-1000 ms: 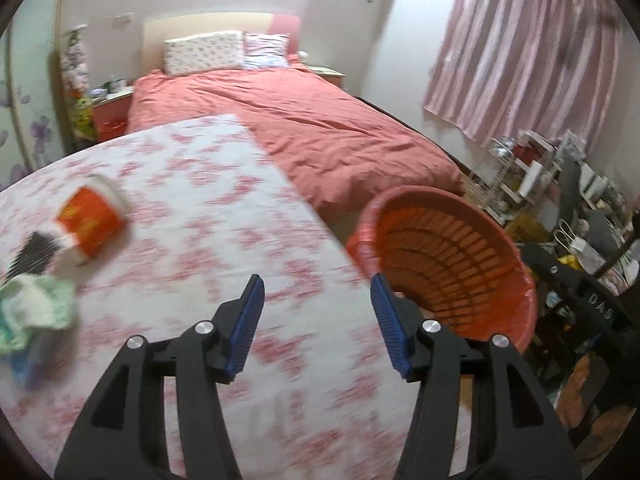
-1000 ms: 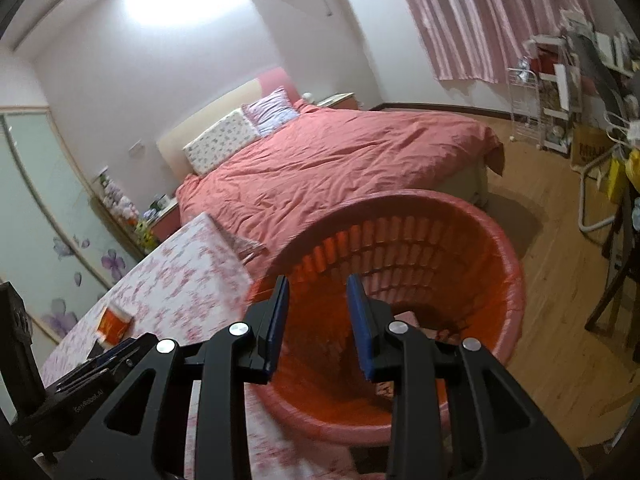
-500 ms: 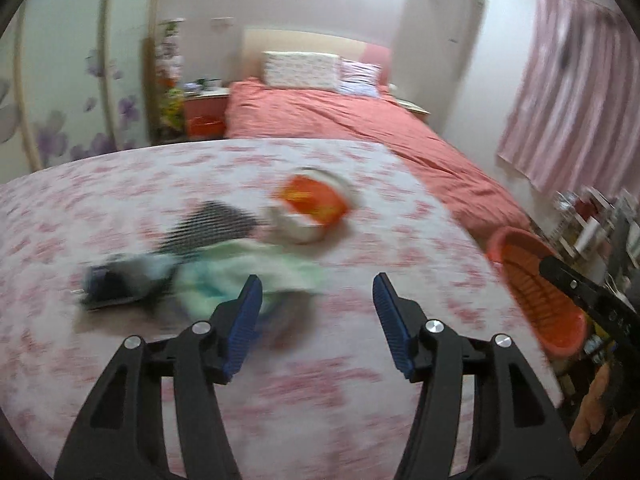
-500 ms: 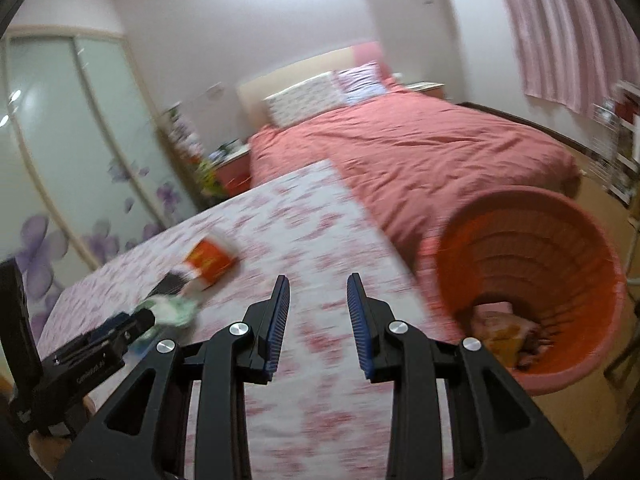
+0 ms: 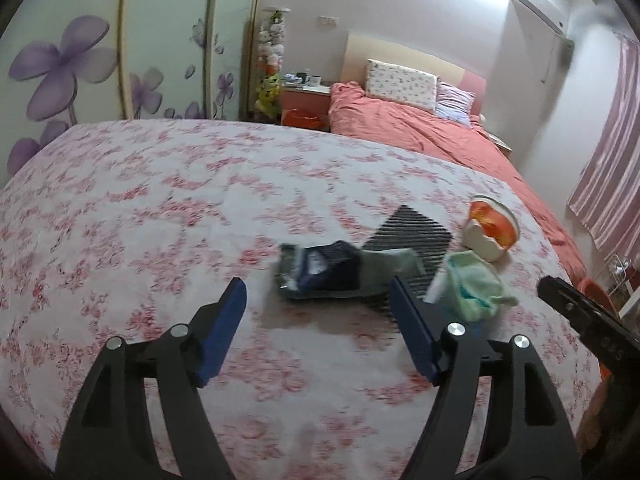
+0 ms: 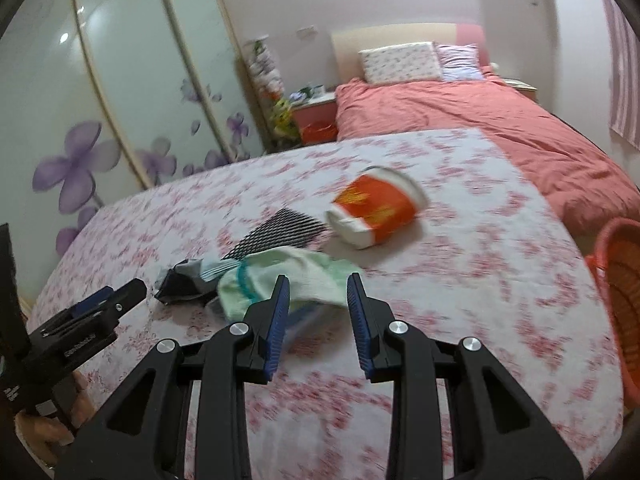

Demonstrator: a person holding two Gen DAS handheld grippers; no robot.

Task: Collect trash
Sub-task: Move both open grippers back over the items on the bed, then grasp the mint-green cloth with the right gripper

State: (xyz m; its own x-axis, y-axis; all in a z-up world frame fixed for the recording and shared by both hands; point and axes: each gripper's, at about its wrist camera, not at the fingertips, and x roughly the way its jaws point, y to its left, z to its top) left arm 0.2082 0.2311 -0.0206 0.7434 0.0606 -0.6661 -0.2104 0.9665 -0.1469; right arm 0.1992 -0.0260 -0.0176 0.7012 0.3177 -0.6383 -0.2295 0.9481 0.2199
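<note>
Above the floral tablecloth, both grippers hovered with jaws apart and empty: the left gripper faced a dark wrapper, the right gripper a pale green cloth. Beyond lay a black mesh piece and a tipped red paper cup; the orange basket stood past the table's right edge.
</note>
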